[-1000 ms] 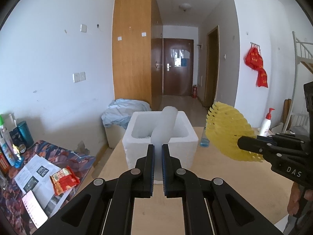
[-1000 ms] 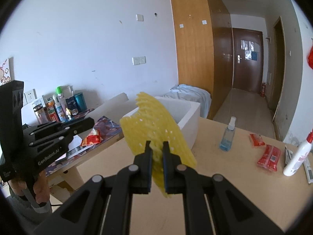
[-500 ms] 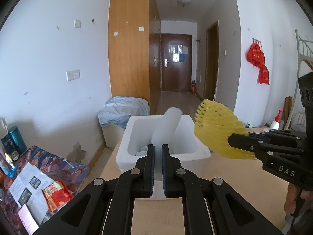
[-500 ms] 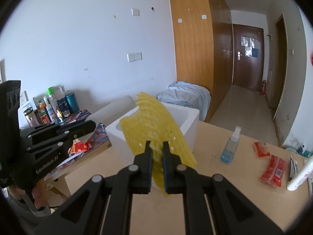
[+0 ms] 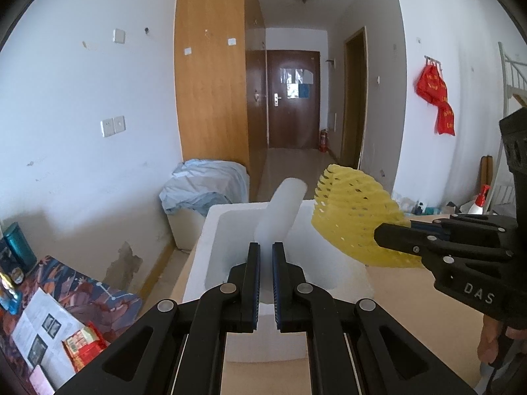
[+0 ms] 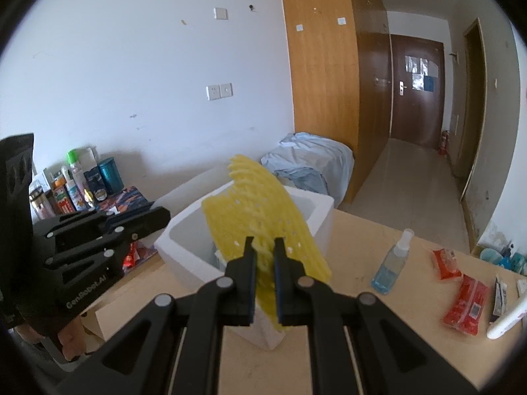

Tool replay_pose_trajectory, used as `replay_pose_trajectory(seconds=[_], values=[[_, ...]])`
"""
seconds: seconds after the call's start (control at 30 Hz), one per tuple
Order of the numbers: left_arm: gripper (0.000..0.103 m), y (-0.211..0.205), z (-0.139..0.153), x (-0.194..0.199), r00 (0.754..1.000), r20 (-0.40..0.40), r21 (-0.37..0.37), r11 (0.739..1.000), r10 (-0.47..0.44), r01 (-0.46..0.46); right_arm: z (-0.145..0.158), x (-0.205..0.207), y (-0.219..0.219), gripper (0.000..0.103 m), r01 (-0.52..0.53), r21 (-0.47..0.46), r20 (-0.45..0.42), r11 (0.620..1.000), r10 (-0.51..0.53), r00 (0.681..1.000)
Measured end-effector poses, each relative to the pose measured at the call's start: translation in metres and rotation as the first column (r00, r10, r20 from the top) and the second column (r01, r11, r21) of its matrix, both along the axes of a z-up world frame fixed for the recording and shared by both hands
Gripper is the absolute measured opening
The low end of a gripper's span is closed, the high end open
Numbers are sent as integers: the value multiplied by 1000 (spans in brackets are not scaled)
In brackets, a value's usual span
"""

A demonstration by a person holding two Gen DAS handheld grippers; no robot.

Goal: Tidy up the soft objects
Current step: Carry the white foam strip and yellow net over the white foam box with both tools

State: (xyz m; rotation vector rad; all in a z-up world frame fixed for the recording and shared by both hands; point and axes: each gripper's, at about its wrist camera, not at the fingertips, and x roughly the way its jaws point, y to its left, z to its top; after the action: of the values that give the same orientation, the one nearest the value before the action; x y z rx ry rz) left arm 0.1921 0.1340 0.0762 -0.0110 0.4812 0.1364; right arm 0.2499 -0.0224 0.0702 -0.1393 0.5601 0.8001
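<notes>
While gripped between nearly closed fingers of the left gripper [image 5: 266, 253], shows as a white foam tube [image 5: 280, 212], soft and matte, slightly translucent, tilted up and away over the open white styrofoam box [image 5: 210, 230]. Ends in a rounded, hollow-looking far tip above the box's far rim. Just right of it, hangs a yellow foam fruit net [image 5: 352, 223], a fan-shaped mesh pierced with small holes and frayed into comb-like teeth along its upper edge, pinched at its lower right edge by the right gripper [image 5: 378, 237], held above the box's right rim.

From the left wrist view only: a red hanging ornament [image 5: 436, 98] high on the right wall, a red snack packet [image 5: 82, 349] lying on papers on a patterned cloth [image 5: 95, 296] at lower left, and a white pump bottle [image 5: 479, 199] far right.

From the right wrist view only: the net [image 6: 260, 227] seen broadside, clamped between the almost shut fingers of the right gripper [image 6: 263, 247], hiding much of the box [image 6: 184, 233] interior. Also a blue spray bottle [image 6: 392, 263] and red wrapped packets [image 6: 464, 299] on the wooden table [image 6: 378, 309] to the right, plus a cluster of bottles and cans [image 6: 75, 184] against the left wall. Shows the left gripper [image 6: 158, 214] at the left side, its tips near the box's left rim, with the tube hidden from this angle.

Common to both: a crumpled pale blue sheet [image 5: 204, 181] beyond the box, beside a wooden wardrobe [image 5: 210, 82].
</notes>
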Motion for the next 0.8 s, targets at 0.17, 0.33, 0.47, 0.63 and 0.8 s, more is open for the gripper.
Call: replay_pose_trajectory(seconds=[0.17, 0.33, 0.47, 0.63, 0.8], values=[[7, 5, -6, 14, 1000, -14, -18, 1000, -2, 1, -1, 3, 2, 12, -4, -6, 7, 1000, 4, 1000], [7, 2, -10, 24, 1000, -30, -18, 1000, -7, 6, -3, 9, 2, 12, -1, -3, -4, 1000, 1, 1000], [7, 2, -9, 32, 999, -34, -21, 1000, -12, 11, -2, 11, 1, 12, 2, -2, -2, 1000, -2, 1000], [11, 4, -8, 44, 999, -35, -24, 1000, -7, 6, 0, 12, -2, 12, 8, 3, 5, 1000, -8, 1000], [20, 4, -11, 54, 999, -46, -22, 1000, -7, 6, 1, 13, -6, 12, 18, 7, 6, 1000, -18, 1000]])
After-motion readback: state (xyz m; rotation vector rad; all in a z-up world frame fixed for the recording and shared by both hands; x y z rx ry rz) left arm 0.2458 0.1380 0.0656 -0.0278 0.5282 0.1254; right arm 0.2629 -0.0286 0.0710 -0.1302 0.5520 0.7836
